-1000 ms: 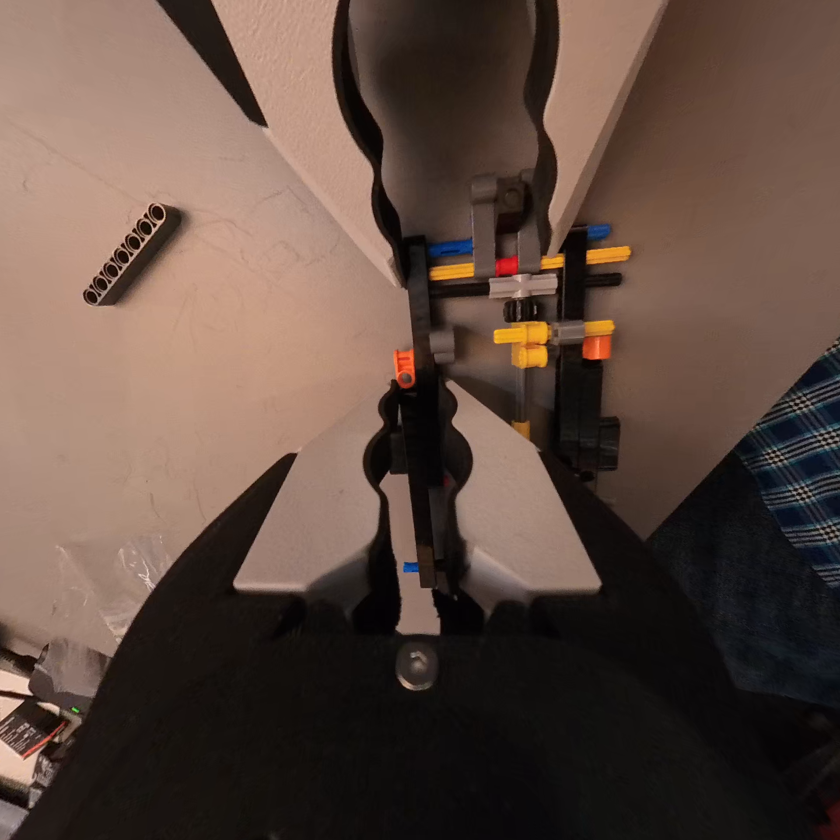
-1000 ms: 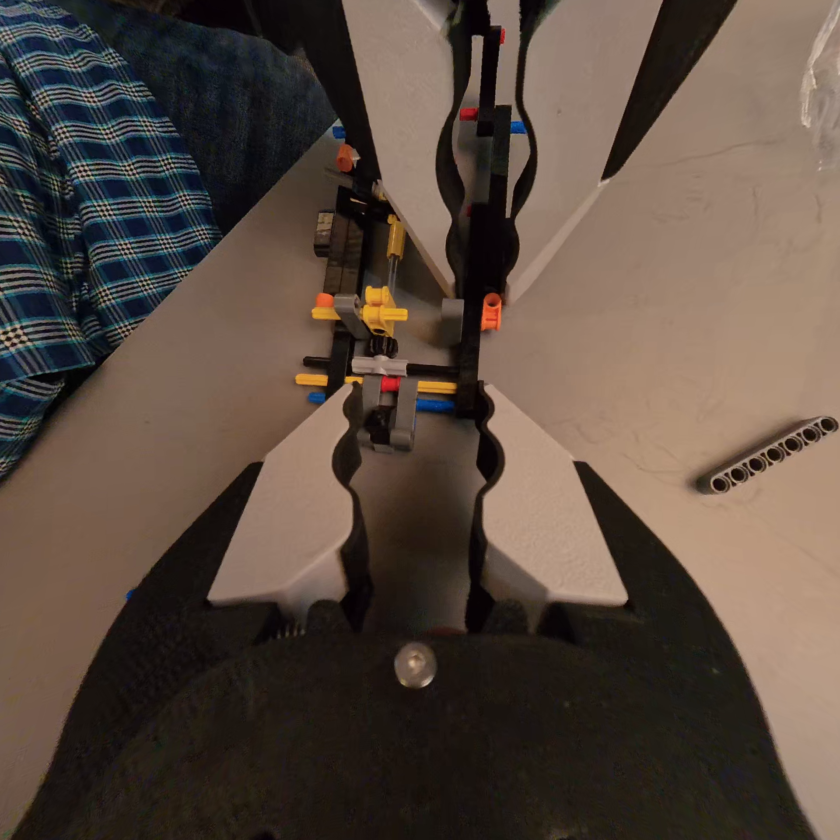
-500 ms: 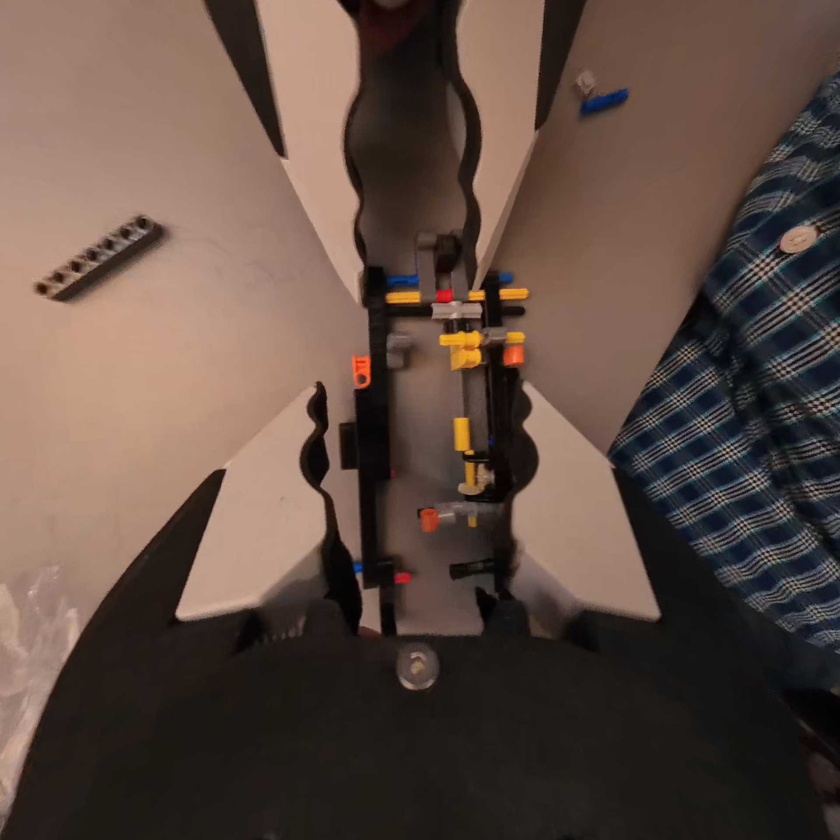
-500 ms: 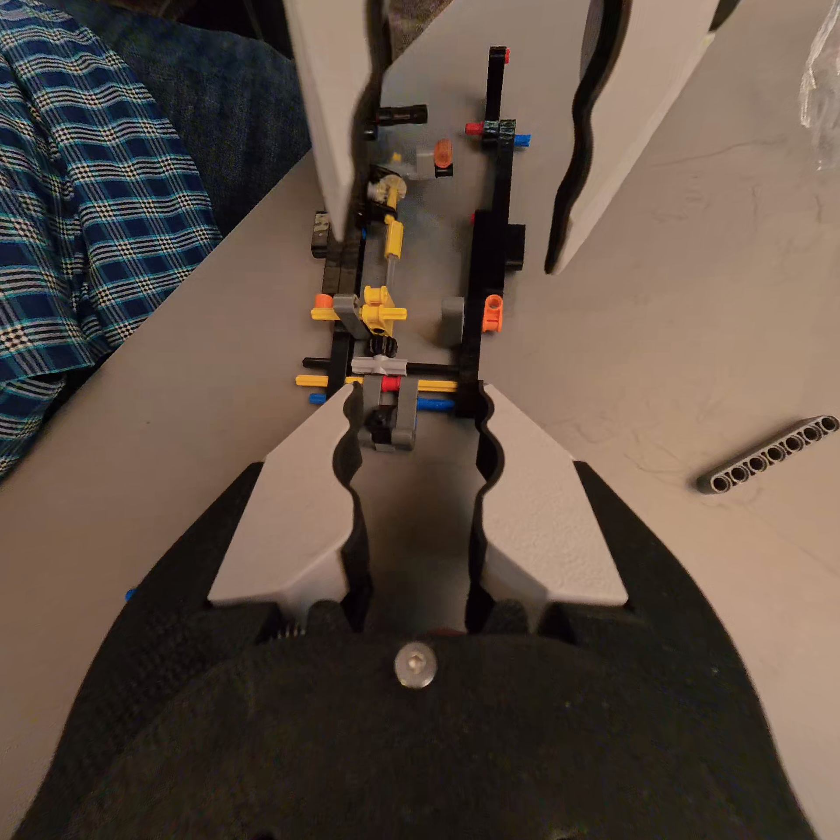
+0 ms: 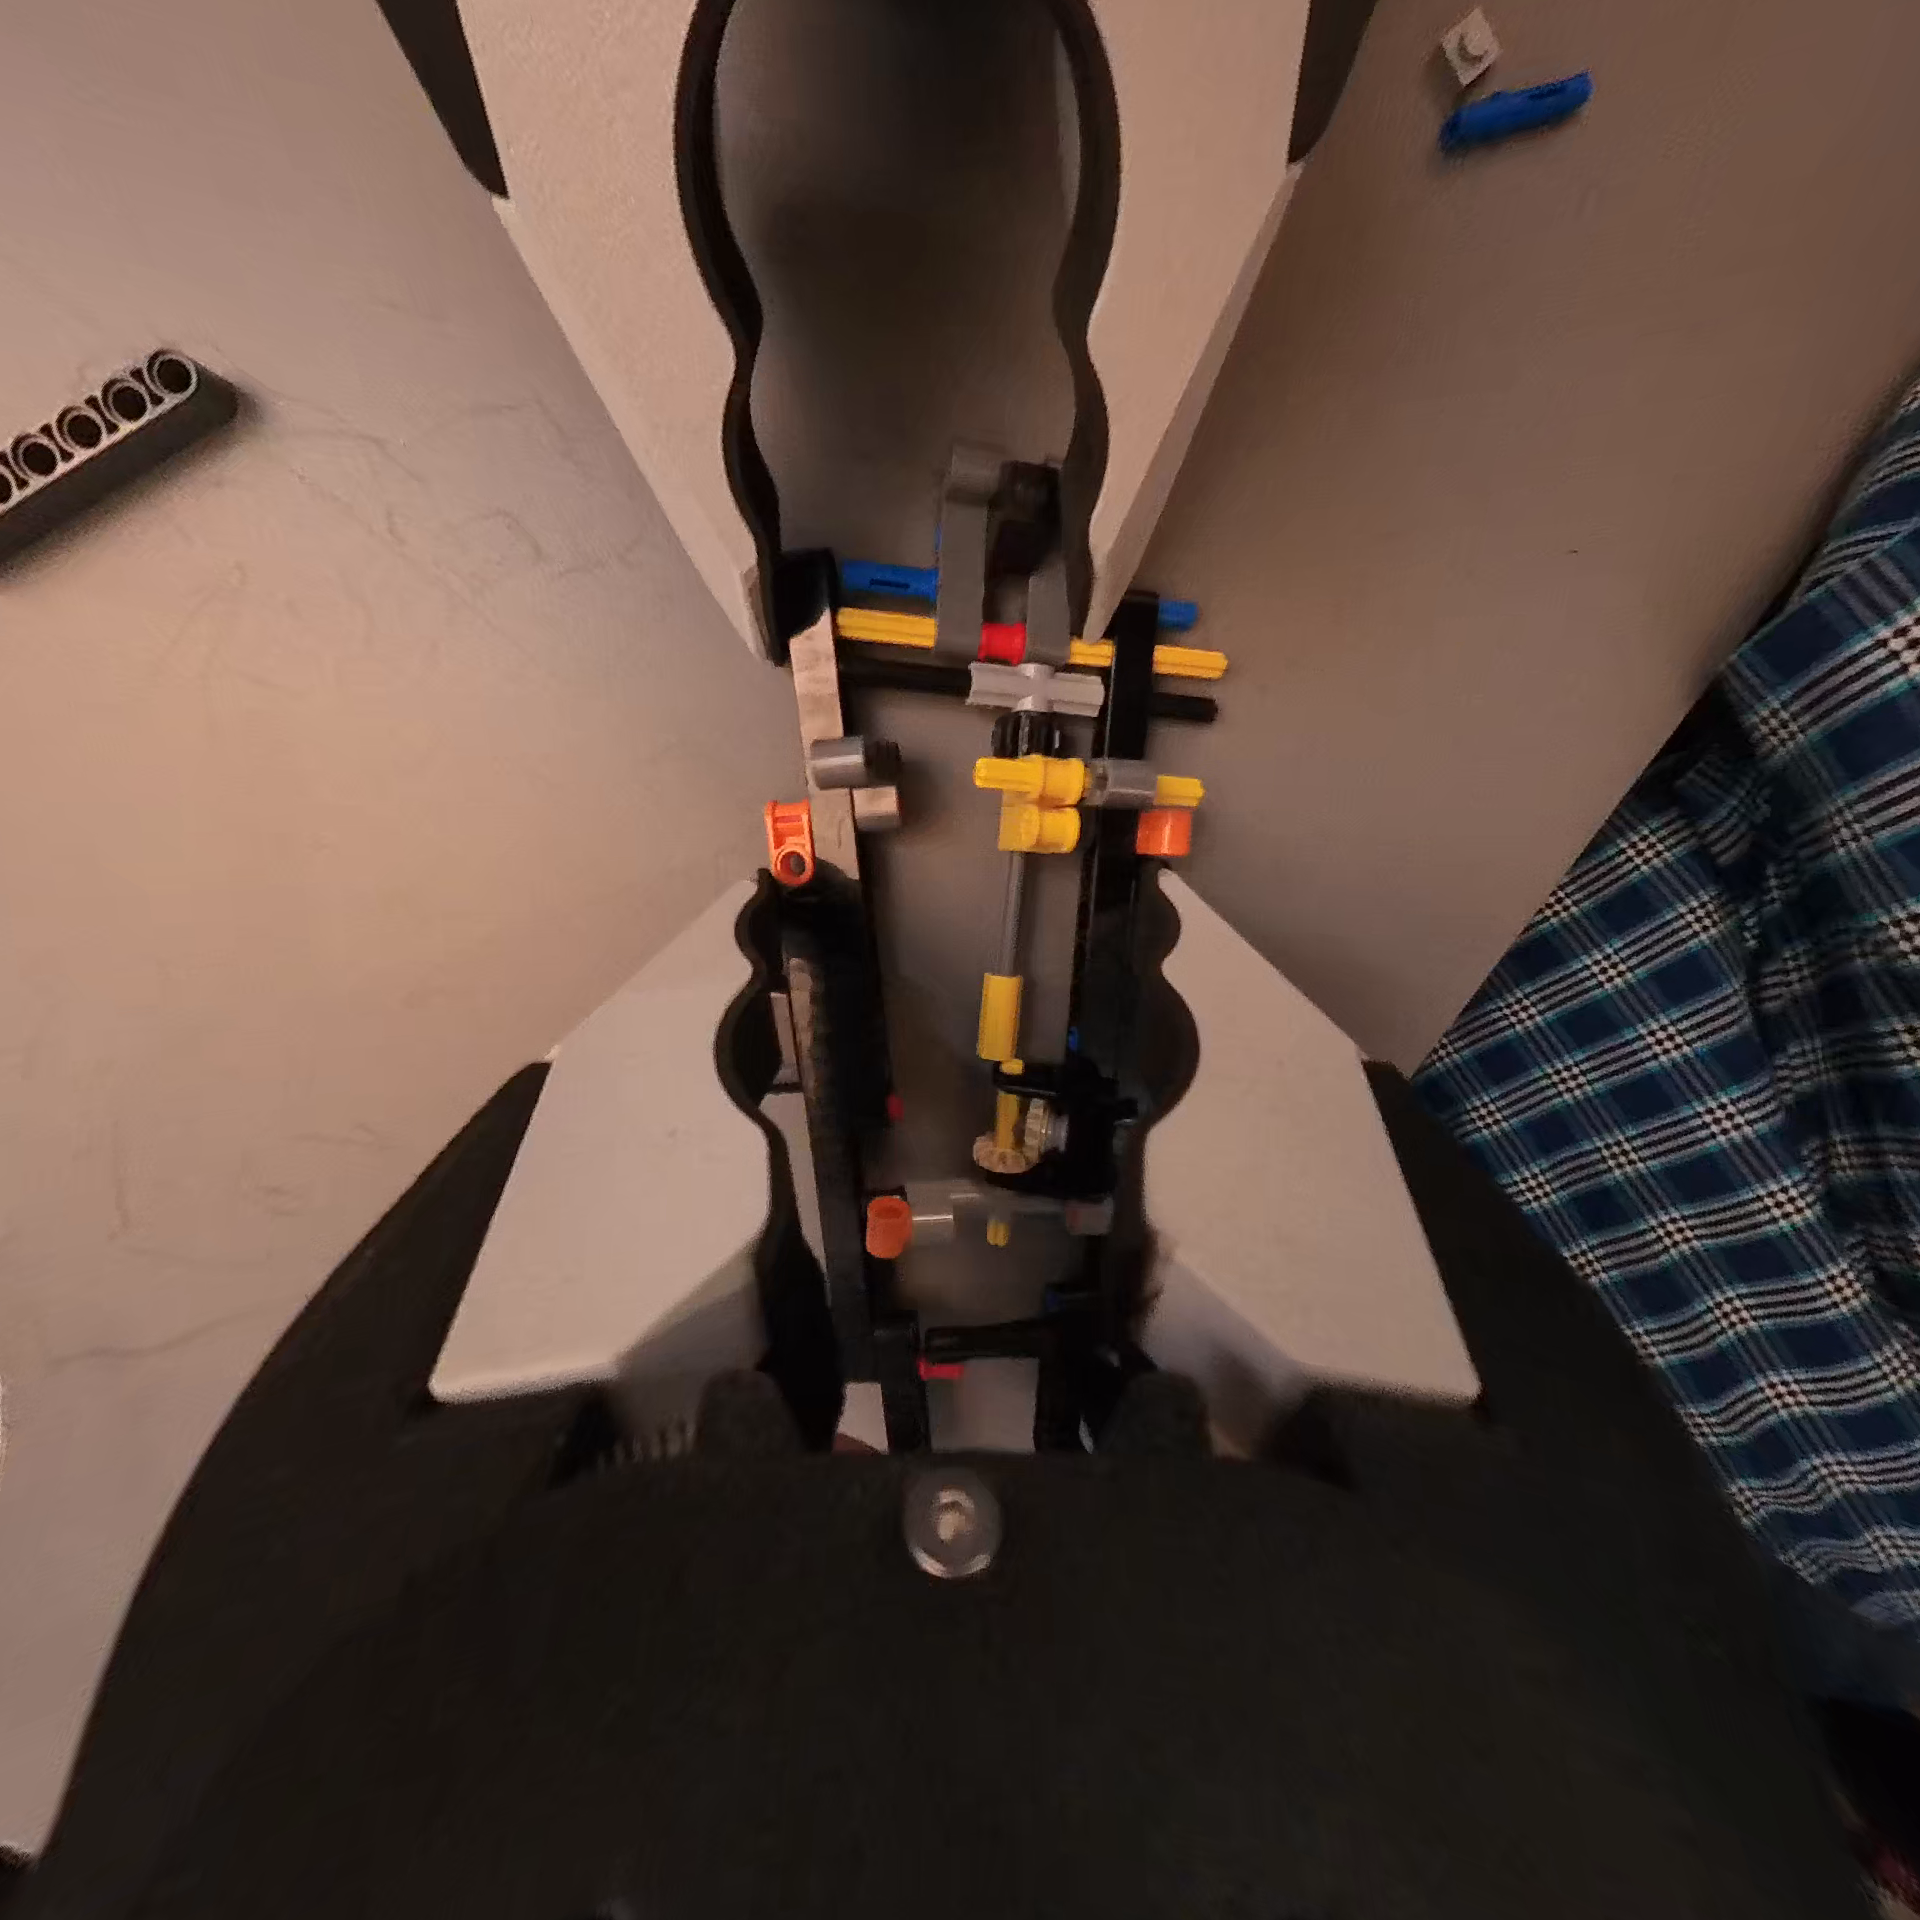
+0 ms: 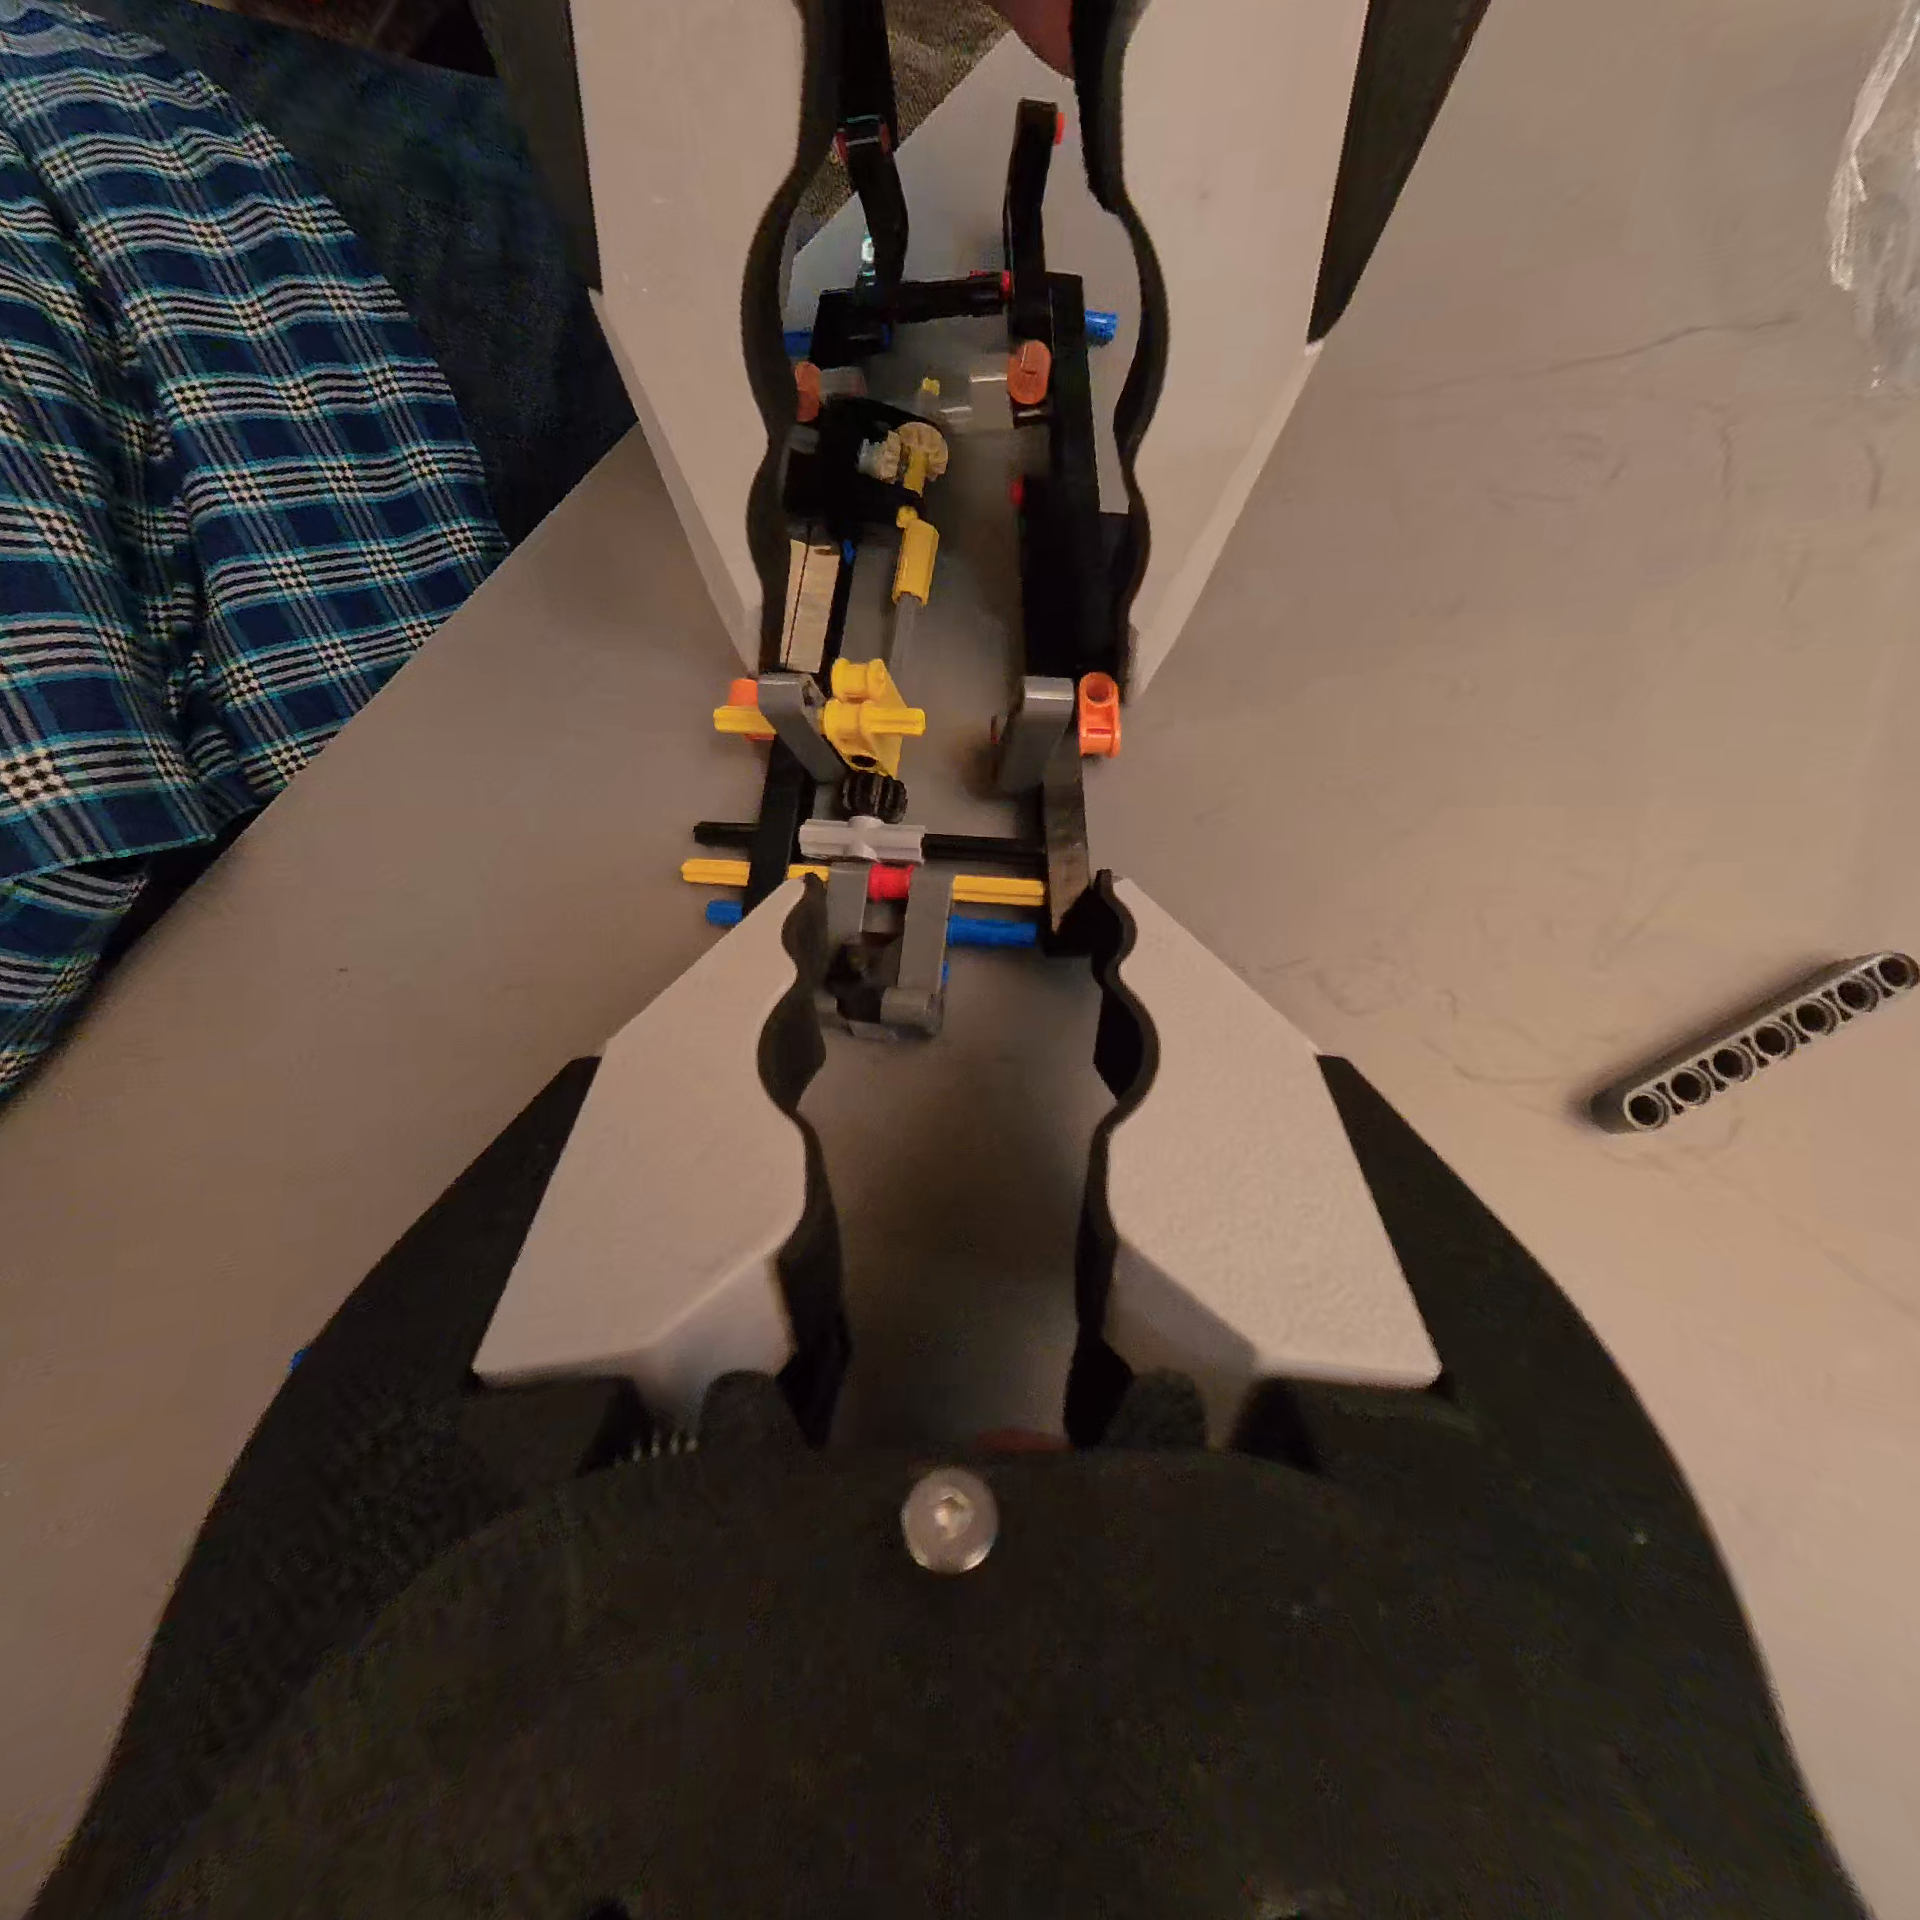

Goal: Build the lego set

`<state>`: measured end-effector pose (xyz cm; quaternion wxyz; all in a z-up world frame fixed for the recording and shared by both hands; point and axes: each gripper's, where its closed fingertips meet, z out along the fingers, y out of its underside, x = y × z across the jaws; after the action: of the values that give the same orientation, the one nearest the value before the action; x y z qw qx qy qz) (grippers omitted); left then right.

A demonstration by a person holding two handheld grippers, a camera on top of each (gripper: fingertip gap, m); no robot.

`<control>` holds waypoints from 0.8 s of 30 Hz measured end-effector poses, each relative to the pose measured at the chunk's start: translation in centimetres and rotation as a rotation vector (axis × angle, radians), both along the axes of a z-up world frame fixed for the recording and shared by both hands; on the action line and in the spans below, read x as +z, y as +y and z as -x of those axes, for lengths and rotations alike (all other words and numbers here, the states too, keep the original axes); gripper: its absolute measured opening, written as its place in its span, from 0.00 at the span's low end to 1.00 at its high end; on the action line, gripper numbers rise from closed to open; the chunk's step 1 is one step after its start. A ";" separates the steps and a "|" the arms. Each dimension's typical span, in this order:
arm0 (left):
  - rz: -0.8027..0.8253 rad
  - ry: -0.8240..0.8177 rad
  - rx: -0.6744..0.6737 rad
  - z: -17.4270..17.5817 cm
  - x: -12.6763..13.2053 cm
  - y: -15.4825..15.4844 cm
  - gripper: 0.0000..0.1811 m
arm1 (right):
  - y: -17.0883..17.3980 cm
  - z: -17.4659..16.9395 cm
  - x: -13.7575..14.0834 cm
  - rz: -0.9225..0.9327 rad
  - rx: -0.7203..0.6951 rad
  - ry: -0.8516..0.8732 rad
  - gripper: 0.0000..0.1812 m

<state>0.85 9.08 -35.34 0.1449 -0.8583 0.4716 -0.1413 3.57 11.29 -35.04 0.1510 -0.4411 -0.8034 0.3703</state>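
Right now I see the long black Technic-style lego frame with yellow, blue and orange pins lying flat on the pale desk, bracketed at both ends. My left gripper has its jaws clenched on the frame's two black side beams. My right gripper meets the opposite end, jaws set against the outer beams there. A loose dark grey holed beam lies well apart, and a small blue pin rests near a checked blue sleeve.
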 end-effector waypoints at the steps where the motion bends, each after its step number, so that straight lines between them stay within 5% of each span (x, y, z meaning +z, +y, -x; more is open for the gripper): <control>1: -0.002 0.003 0.001 0.0 0.0 0.0 0.36 | 0.0 0.0 0.0 -0.001 0.000 0.001 0.27; 24: -0.058 -0.001 0.017 -0.3 0.2 0.2 0.34 | -0.1 -0.1 0.1 -0.012 0.006 0.021 0.25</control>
<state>1.13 9.26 -35.14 0.1711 -0.8578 0.4679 -0.1265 3.70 11.17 -34.98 0.1607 -0.4341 -0.8052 0.3706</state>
